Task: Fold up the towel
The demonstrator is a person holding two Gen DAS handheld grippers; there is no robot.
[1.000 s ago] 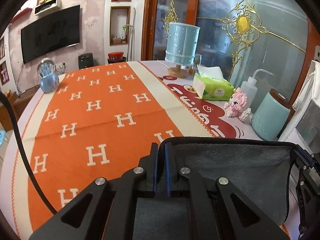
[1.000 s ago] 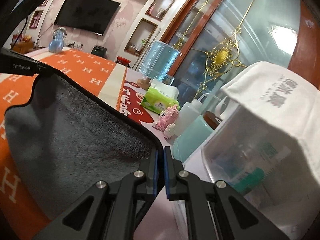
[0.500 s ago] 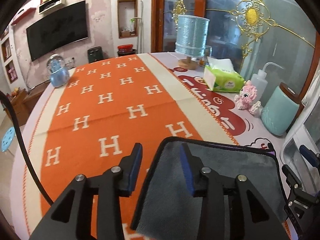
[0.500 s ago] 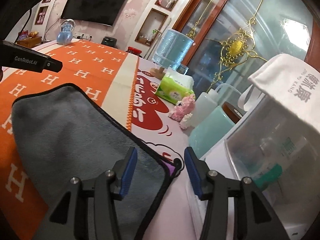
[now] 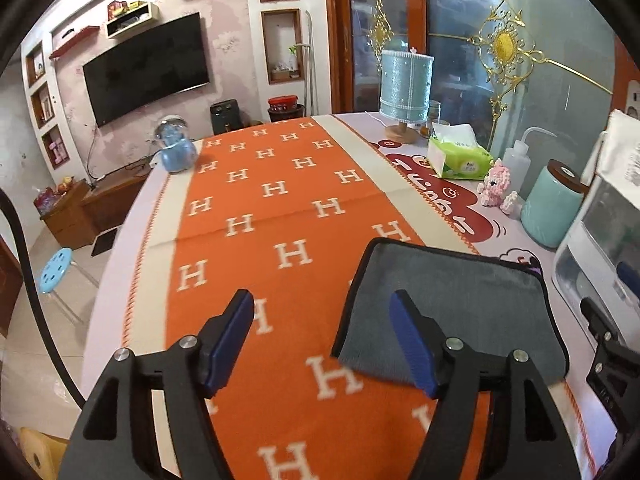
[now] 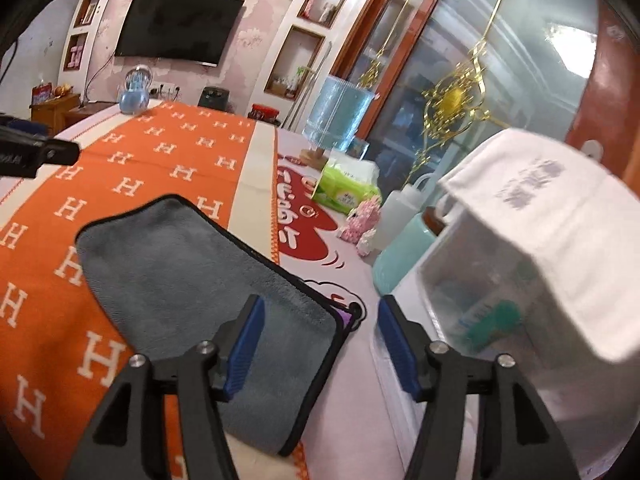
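A grey towel with black trim lies folded flat on the orange H-patterned table cover. It also shows in the right wrist view. My left gripper is open and empty, raised above the towel's left edge. My right gripper is open and empty, above the towel's right near corner. Part of the right gripper shows at the right edge of the left wrist view.
Along the right side stand a blue lamp, a green tissue pack, a pink toy, a squeeze bottle, a teal jar and a clear box under a white cloth. A blue globe stands far left.
Both grippers were shut on the towel's edge a second ago. They have opened, let it drop flat on the table, and pulled back and up.
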